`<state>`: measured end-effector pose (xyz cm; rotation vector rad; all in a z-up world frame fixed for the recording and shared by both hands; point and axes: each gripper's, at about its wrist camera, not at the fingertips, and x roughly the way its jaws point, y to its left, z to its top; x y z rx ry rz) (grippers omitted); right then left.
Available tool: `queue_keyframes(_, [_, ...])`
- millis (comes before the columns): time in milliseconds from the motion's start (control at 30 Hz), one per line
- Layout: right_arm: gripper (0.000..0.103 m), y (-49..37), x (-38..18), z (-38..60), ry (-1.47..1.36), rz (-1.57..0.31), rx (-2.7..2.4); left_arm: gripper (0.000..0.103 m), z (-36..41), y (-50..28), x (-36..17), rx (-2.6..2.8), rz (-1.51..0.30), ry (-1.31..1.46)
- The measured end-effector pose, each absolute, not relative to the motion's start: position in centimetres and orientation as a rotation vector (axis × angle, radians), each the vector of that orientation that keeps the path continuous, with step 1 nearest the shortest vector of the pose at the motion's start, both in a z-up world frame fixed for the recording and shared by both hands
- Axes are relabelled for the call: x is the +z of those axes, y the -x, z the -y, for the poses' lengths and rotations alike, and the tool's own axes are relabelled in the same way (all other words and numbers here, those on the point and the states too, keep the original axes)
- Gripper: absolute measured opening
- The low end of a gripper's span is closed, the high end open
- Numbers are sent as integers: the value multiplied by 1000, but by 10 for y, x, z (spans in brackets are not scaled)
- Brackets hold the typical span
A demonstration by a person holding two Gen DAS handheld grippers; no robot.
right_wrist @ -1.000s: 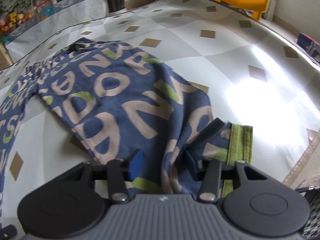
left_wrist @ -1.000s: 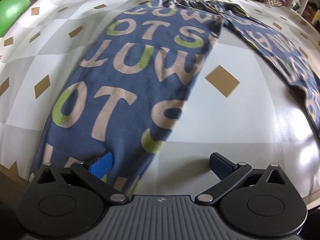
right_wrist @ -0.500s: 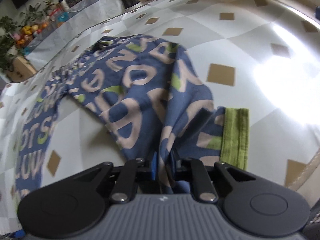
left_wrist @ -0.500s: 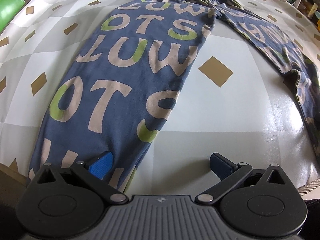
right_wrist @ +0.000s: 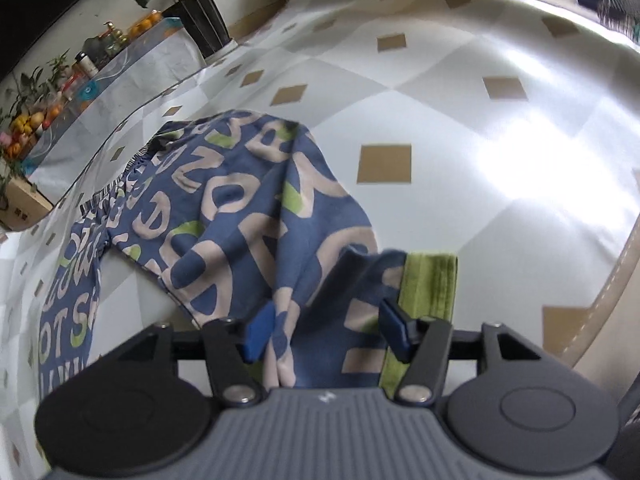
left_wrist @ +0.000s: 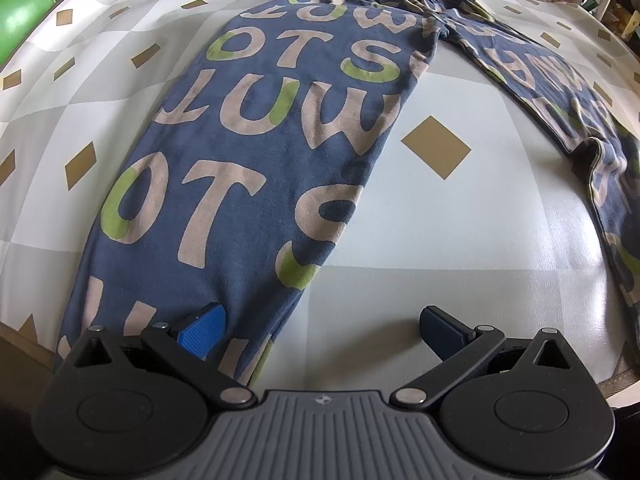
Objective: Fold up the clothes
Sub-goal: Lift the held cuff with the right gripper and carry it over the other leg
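We have the blue lettered trousers (left_wrist: 256,152) spread on the bench (left_wrist: 440,240), waistband at the far side and the two legs splayed apart towards us; the left leg lies flat and smooth, the right leg (right_wrist: 248,216) is rucked into a ridge near its green cuff (right_wrist: 430,284).

Our left hand-held gripper (left_wrist: 320,326) is released, its jaws standing wide, one blue pad over the lower hem of the left leg and the other over bare bench; it grips nothing. Our right hand-held gripper (right_wrist: 324,330) has its jaws partly apart with the bunched cloth of the right leg between them, beside the cuff; the left pad touches the ridge, the right pad looks clear of it, so we read it as loosened rather than clamped, though whether the cloth is hanging from it at all we cannot tell.

Our judgement is that the work is at the cuffs; to do it well we take both layers of each leg close to the hem, keep the two grips level, and flatten that ridge before any crease is set; otherwise the fold locks in a wrinkle.
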<state>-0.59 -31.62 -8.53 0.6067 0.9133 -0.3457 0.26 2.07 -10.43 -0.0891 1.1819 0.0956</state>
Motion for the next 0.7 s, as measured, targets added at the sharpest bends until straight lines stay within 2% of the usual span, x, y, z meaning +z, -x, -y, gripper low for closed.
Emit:
queue_keyframes(200, [69,0,-88,312,-601,-891,-311,103,-22,-2,-104,97,-1179,89])
queue_keyframes(400, [70,-15,-88,296,-436,-926,-312,103,-22,-4,-103,110,-1169,90])
queue_keyframes(467, [63,-20,-88,292,-378,-941,-314,103,-27,-5,-101,134,-1153,105])
queue_keyframes(533, [48,-24,-88,288,-323,-955,-315,103,-35,-6,-101,165,-1145,143])
queue_keyframes(567, [44,-26,-88,287,-310,-960,-313,103,-40,-7,-102,176,-1151,169])
queue_keyframes(633, [27,-30,-87,288,-311,-970,-307,103,-42,-6,-104,181,-1156,179])
queue_keyframes(700, [17,-33,-86,289,-345,-978,-292,103,-35,-6,-105,168,-1162,137])
